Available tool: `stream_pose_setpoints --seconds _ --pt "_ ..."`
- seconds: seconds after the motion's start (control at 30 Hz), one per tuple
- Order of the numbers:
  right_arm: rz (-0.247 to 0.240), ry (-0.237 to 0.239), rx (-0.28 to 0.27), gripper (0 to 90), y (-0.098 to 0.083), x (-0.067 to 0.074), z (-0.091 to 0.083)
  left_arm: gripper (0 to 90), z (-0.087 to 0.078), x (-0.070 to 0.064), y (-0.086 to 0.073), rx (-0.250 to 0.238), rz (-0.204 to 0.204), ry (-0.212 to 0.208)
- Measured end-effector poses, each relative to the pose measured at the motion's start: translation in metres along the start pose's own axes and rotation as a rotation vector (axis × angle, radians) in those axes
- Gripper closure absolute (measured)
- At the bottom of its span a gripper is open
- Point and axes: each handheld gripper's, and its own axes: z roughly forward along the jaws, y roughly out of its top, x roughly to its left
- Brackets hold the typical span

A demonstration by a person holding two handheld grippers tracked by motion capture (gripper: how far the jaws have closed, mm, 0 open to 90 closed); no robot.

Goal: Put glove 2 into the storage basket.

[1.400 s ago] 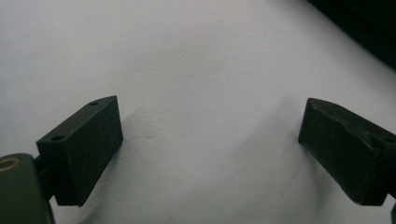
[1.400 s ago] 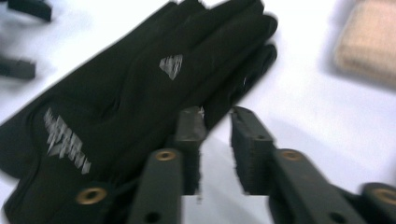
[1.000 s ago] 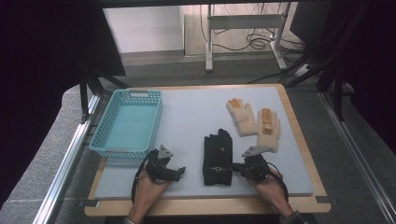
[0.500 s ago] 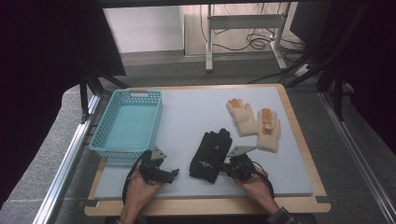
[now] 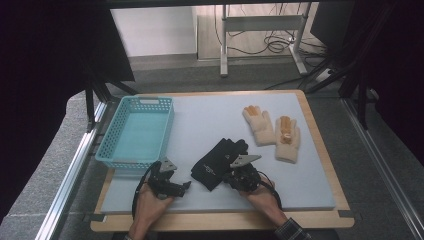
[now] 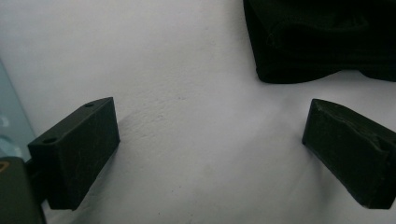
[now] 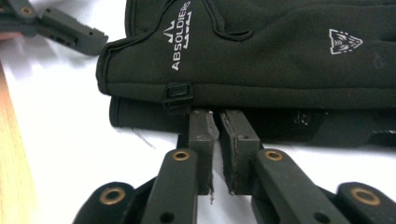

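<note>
A stacked pair of black gloves (image 5: 217,160) lies tilted on the pale mat near the front, with white lettering on the top one (image 7: 261,60). My right gripper (image 5: 228,176) sits at their right side, its tips (image 7: 220,126) against the lower glove's edge. Its jaws have just been opening. A narrow gap stands between the pads and nothing shows in it. My left gripper (image 5: 186,186) rests left of the gloves with its jaws wide open (image 6: 210,144) over bare mat. The gloves' cuff (image 6: 322,42) lies just beyond them.
A turquoise basket (image 5: 150,100) stands at the left of the mat. Two tan gloves (image 5: 260,125) lie side by side at the back right. The table's wooden rim (image 5: 320,140) frames the mat (image 5: 210,115). My left gripper (image 7: 51,23) appears top left in the right gripper view.
My right gripper has slid left and dragged the black gloves with it, swinging them from upright to a slant. The left gripper has hardly moved.
</note>
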Motion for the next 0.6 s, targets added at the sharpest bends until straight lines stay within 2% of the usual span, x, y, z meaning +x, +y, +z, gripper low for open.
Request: stream_pose_setpoints --seconds 0.17,0.2,0.3,0.33,0.37,0.6 --pt "-0.004 -0.036 -0.014 70.1 -0.007 -0.006 -0.014 3.8 0.000 0.000 0.000 0.002 -0.001 -0.001" --pt "0.005 -0.066 -0.031 64.9 -0.011 -0.013 -0.023 3.8 0.000 0.000 0.000 0.002 -0.001 -0.001" --pt "0.018 -0.090 -0.048 59.7 -0.014 -0.020 -0.033 3.8 0.000 0.000 0.000 0.003 -0.001 -0.002" --pt "0.030 -0.113 -0.060 53.4 -0.017 -0.027 -0.041 3.8 0.000 0.000 0.000 0.003 -0.001 -0.002" --pt "0.030 -0.113 -0.060 53.4 -0.017 -0.027 -0.041 3.8 0.000 0.000 0.000 0.003 -0.002 -0.002" --pt "0.035 -0.183 -0.046 33.2 -0.031 -0.053 -0.062 3.7 0.000 0.000 0.000 0.002 -0.002 -0.003"
